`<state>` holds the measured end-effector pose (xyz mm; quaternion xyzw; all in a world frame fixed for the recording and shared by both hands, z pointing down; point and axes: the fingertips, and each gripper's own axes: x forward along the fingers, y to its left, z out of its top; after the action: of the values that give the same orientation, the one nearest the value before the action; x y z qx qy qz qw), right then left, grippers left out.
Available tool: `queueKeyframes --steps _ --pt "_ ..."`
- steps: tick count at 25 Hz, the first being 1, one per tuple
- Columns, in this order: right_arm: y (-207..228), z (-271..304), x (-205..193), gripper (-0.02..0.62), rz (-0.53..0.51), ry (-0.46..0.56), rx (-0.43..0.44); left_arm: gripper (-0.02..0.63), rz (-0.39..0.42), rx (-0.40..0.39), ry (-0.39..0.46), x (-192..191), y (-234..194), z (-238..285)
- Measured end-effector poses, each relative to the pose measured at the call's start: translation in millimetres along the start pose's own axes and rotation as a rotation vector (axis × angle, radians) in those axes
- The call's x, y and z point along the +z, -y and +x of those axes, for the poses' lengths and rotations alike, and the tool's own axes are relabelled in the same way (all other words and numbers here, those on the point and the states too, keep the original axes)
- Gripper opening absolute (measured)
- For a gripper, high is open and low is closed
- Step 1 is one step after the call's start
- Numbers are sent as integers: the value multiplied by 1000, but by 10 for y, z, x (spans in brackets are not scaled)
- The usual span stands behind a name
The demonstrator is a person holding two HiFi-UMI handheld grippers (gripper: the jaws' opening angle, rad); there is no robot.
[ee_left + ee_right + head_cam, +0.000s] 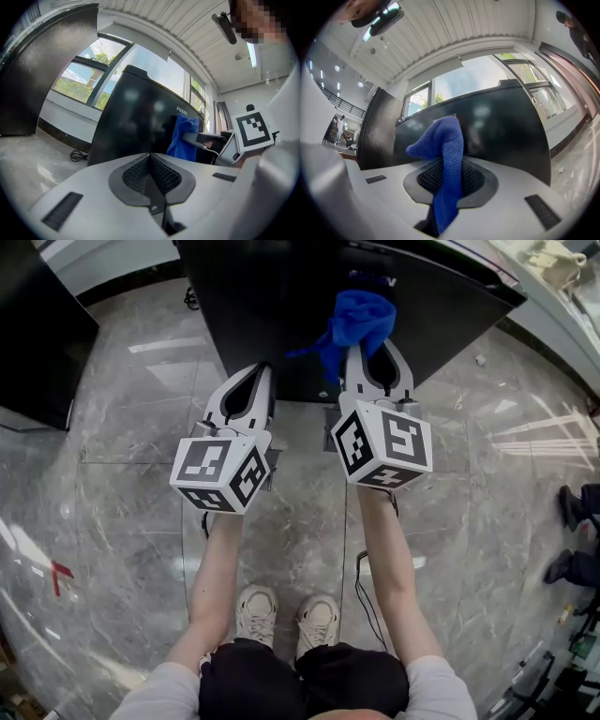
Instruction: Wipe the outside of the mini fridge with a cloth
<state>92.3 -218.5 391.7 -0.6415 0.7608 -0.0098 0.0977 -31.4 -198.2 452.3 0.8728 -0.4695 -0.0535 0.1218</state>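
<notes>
Grey marble floor [122, 549] runs under me from my pale shoes [286, 615] to the far edge by the window wall. The black mini fridge [281, 306] stands on the floor there, straight ahead of both my tools. A black cable [77, 154] lies coiled on the floor at the fridge's left foot. A second black cabinet [37, 334] stands well apart toward the left edge of the floor, and a red mark [58, 573] sits on the marble nearer me on that side.

My right gripper [378, 360] is clenched on the blue cloth [361, 320]. Its own view shows the cloth pinched between the ribbed pads, one tail hanging down through the jaws and the rest rising in a soft fold above them. From the head view the bunched cloth lies over the fridge's dark face, close below its near edge. I cannot tell whether it touches the panel or is just off it.

My left gripper [150, 174] is closed with nothing in it, its two pads pressed together in a single seam. It is held beside the right one, a little nearer me, and points at the fridge's front. In its view the cloth shows to the right against the dark panel, under the small white lettering.

A window [89, 75] behind the fridge shows sky and green leaves.
</notes>
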Motion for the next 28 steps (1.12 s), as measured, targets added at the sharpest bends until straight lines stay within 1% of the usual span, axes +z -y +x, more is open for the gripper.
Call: queueKeyframes --steps 6,12,16,18,22,28 --pt "606 -158 58 80 -22 -5 -92 5 1 -69 -21 -144 386 251" --pt "1186 -311 94 80 -65 -16 -189 5 -18 -105 -37 -312 608 431" --pt "1529 -382 143 80 -71 -18 -249 5 -19 -132 -57 -439 734 520" --pt "1633 -386 169 80 -84 -19 -264 5 -20 -138 -63 -494 770 562" --pt "1695 -397 180 80 -104 -14 -274 5 -22 -135 -74 -546 775 604" --pt "1800 -429 195 80 -98 -2 -299 5 -5 -119 -56 -436 694 579"
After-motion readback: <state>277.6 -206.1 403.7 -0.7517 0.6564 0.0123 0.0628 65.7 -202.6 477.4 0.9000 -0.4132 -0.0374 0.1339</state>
